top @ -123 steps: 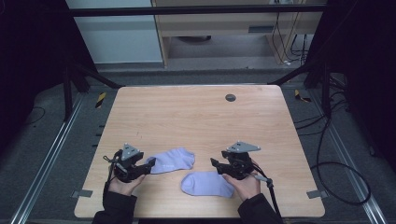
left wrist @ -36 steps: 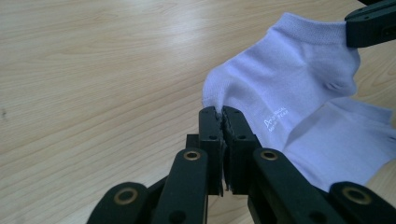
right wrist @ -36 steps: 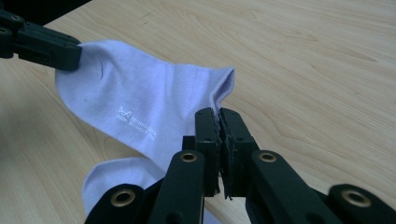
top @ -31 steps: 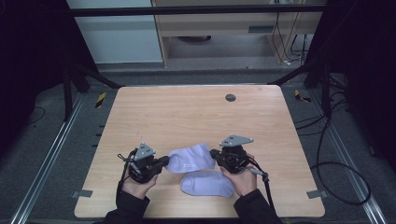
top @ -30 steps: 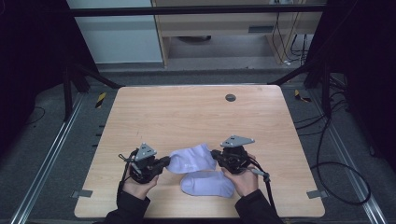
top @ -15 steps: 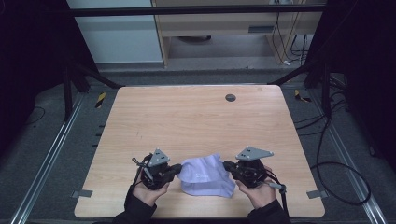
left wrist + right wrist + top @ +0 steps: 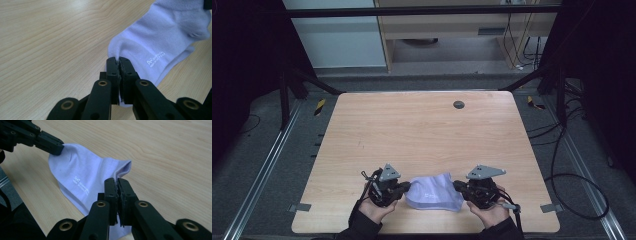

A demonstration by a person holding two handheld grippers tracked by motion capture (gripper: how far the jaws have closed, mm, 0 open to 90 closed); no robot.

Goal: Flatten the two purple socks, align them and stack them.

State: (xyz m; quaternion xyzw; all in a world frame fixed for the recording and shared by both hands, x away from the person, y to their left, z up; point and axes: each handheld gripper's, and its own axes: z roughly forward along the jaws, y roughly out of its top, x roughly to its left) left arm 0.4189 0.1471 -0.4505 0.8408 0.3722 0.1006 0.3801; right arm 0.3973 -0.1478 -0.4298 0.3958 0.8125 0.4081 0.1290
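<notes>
Left gripper [image 7: 404, 188] and right gripper [image 7: 460, 187], held level, face each other, each clenched on the sock [image 7: 434, 192] stretched between them.

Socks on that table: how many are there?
2, it seems: the upper sock, pinched between the left tongs and right tongs, covers the lower sock, whose edge peeks out beneath. More may be hidden.

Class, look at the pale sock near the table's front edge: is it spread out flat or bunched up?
Mostly spread. The sock is stretched between the left hand-held gripper and the right hand-held gripper, each shut on an end.
</notes>
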